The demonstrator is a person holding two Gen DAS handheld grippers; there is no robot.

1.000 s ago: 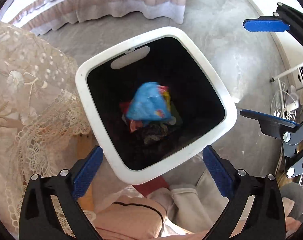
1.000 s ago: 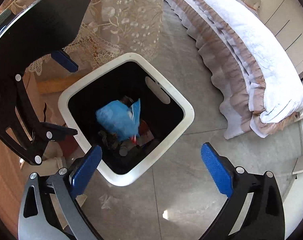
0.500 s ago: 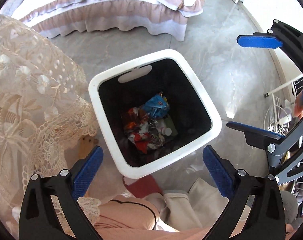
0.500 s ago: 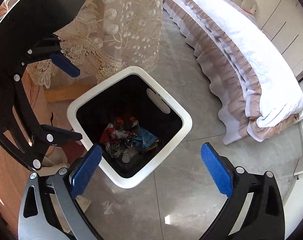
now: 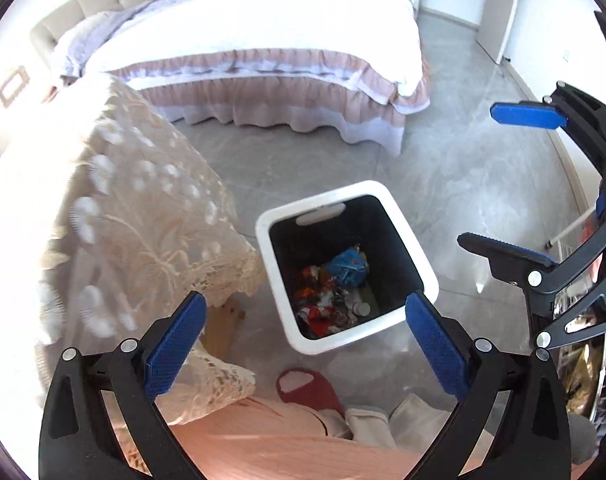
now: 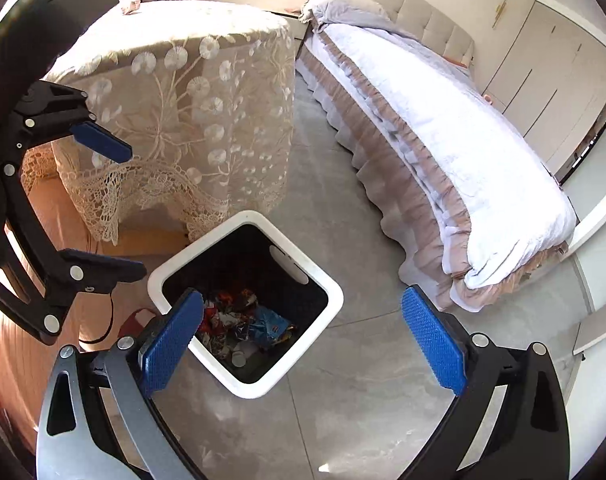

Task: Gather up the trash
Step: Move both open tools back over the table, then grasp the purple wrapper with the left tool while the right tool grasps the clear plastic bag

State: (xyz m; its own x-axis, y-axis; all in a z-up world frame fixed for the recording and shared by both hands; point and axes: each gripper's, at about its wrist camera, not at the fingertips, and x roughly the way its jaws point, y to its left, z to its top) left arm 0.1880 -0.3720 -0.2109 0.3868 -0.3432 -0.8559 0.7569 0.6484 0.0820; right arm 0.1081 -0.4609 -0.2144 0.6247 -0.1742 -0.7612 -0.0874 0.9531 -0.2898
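Observation:
A white-rimmed black trash bin (image 5: 419, 268) stands on the grey floor; it also shows in the right wrist view (image 6: 335, 292). At its bottom lies crumpled trash: a blue wrapper (image 5: 345, 264) (image 6: 271, 322) and red wrappers (image 5: 313, 308). My left gripper (image 5: 303, 344) is open and empty, high above the bin. My right gripper (image 6: 303, 344) is open and empty, also high above the bin. Each gripper shows at the edge of the other's view: the right (image 5: 519, 184), the left (image 6: 107, 204).
A table draped in a lace cloth (image 5: 115, 232) (image 6: 191, 112) stands right beside the bin. A bed with a white cover and pink skirt (image 5: 263, 44) (image 6: 443, 140) lies beyond. My legs and a red slipper (image 5: 307, 390) are below.
The blue wrapper fell into the bin and settled on the other trash. Both grippers rose well above the bin, so more of the room shows.

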